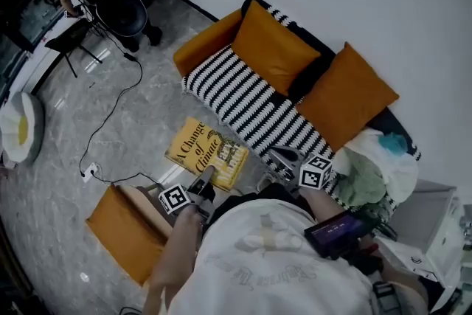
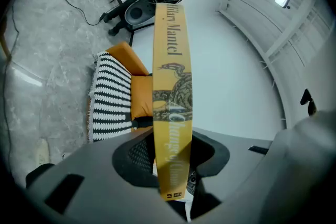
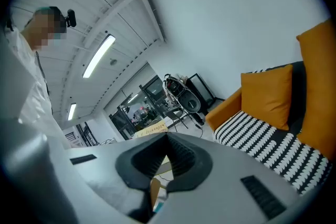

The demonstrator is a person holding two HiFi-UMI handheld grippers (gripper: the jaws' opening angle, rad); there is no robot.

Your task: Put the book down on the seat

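Your left gripper (image 2: 170, 161): fingers (image 2: 137, 157) clamped on near end of yellow paperback book (image 2: 172, 86). Long axis runs straight ahead of fingers. Black-and-white striped sofa seat (image 1: 247, 103) lies just beyond far edge. Right gripper (image 3: 167, 136) apparently closed, empty.

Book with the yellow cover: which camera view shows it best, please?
The head view: the book shows most of its front cover, title readable. The left gripper view gives only its spine, clamped in the left hand-held gripper. The right gripper view shows no clear part of it.
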